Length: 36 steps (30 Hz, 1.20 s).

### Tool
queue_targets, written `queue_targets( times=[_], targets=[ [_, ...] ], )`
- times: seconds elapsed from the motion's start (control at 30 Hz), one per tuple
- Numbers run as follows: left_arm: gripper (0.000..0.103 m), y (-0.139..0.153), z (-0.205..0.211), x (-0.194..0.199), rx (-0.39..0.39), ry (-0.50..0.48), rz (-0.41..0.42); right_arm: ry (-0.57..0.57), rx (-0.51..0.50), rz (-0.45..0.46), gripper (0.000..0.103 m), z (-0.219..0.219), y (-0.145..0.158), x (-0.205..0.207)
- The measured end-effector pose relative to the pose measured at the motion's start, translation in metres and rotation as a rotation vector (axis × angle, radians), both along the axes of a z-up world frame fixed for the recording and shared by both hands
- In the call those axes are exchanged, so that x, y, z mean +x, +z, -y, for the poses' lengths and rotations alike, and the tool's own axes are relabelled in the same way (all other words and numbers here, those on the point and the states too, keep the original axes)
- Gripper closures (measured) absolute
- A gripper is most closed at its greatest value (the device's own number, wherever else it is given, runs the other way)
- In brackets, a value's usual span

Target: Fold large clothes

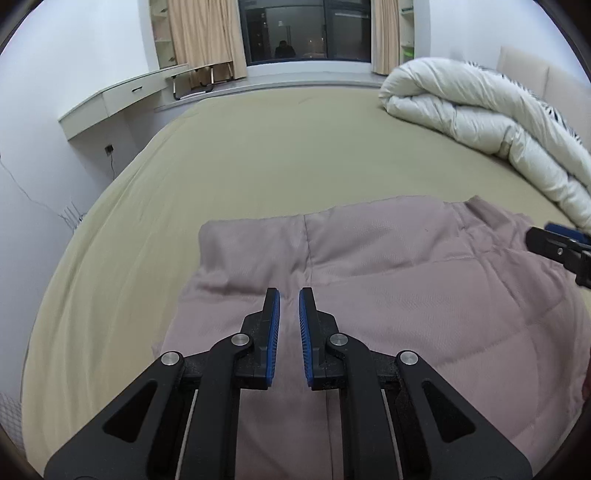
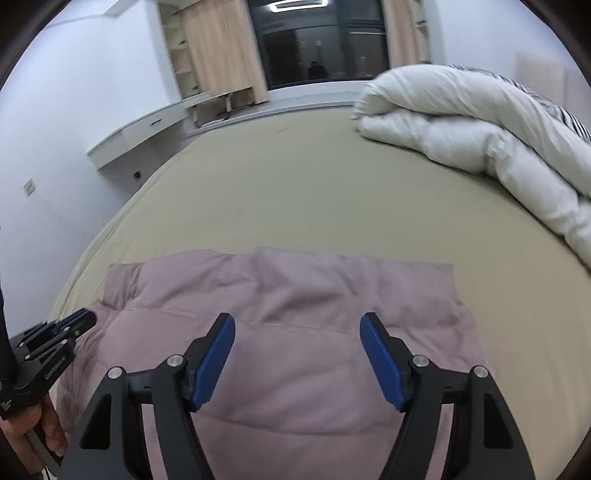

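A dusty-pink quilted garment [image 1: 388, 280] lies folded on the olive-beige bed sheet [image 1: 258, 166]; it also shows in the right wrist view [image 2: 295, 332]. My left gripper [image 1: 289, 295] hovers over the garment's near left part with its blue pads a narrow gap apart and nothing between them. It also shows at the left edge of the right wrist view [image 2: 79, 320]. My right gripper [image 2: 297, 323] is wide open and empty above the garment's middle. Its tip shows at the right edge of the left wrist view [image 1: 546, 236].
A rolled white duvet [image 1: 480, 110] lies at the bed's far right, also in the right wrist view [image 2: 480, 129]. A white desk shelf [image 1: 122, 96] runs along the left wall. A dark window [image 1: 306, 29] with beige curtains is at the back.
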<state>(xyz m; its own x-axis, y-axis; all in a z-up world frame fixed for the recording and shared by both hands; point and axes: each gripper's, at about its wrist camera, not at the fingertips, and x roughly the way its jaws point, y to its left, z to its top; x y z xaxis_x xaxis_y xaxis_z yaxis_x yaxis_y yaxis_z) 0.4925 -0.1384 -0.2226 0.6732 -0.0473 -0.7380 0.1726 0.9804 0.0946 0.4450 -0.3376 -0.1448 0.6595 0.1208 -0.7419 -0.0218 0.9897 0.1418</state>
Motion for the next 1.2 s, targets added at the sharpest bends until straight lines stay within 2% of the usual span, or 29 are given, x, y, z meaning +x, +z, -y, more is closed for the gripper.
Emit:
queue_targets(
  times=[0.07, 0.13, 0.17, 0.2, 0.23, 0.33, 0.43, 0.57, 0.63, 0.7, 0.73, 0.8, 0.83, 0.9, 1.0, 1.2],
  targets=[
    [0.093, -0.015, 0.001, 0.018, 0.046, 0.034, -0.035, 0.059, -0.047, -0.035, 0.029, -0.029, -0.005, 0.021],
    [0.093, -0.040, -0.002, 0.032, 0.085, 0.064, -0.093, 0.048, -0.083, -0.084, 0.029, -0.040, -0.021, 0.044],
    [0.093, -0.051, -0.006, 0.035, 0.059, 0.068, -0.106, 0.026, -0.087, -0.120, 0.026, -0.039, -0.034, 0.054],
    [0.093, -0.054, -0.007, 0.036, 0.047, 0.072, -0.099, 0.016, -0.060, -0.154, 0.019, -0.035, -0.050, 0.061],
    [0.093, -0.056, -0.005, 0.036, 0.054, 0.071, -0.091, 0.014, -0.023, -0.166, 0.017, -0.031, -0.062, 0.064],
    [0.093, -0.065, 0.003, 0.039, 0.088, 0.070, -0.077, 0.024, -0.009, -0.142, 0.016, -0.027, -0.075, 0.066],
    [0.093, -0.073, 0.004, 0.042, 0.082, 0.075, -0.082, 0.018, -0.010, -0.124, 0.015, -0.026, -0.084, 0.067],
    [0.093, -0.063, -0.001, 0.037, 0.061, 0.076, -0.116, 0.017, -0.052, -0.130, 0.015, -0.031, -0.080, 0.069],
    [0.093, -0.042, -0.008, 0.023, 0.020, 0.084, -0.119, 0.013, -0.043, -0.139, 0.016, -0.031, -0.064, 0.059],
    [0.093, -0.017, -0.011, -0.011, -0.039, 0.071, -0.072, -0.002, -0.019, -0.104, 0.026, -0.030, -0.040, 0.032],
    [0.093, -0.010, -0.010, -0.026, -0.057, 0.063, -0.047, 0.017, -0.001, -0.077, 0.026, -0.031, -0.028, 0.015],
    [0.093, -0.008, 0.000, -0.051, -0.045, 0.025, -0.020, 0.058, 0.025, -0.024, 0.026, -0.032, -0.010, -0.022],
    [0.093, -0.016, 0.009, -0.059, -0.004, 0.017, -0.013, 0.073, 0.006, -0.016, 0.026, -0.034, -0.008, -0.036],
    [0.093, -0.033, 0.020, -0.065, 0.046, 0.014, 0.010, 0.094, -0.073, -0.065, 0.023, -0.040, -0.026, -0.050],
    [0.093, -0.047, 0.024, -0.064, 0.067, 0.009, 0.004, 0.108, -0.070, -0.046, 0.019, -0.034, -0.053, -0.057],
    [0.093, -0.060, 0.018, -0.065, 0.074, 0.009, 0.011, 0.069, -0.148, -0.024, 0.013, -0.046, -0.067, -0.053]
  ],
)
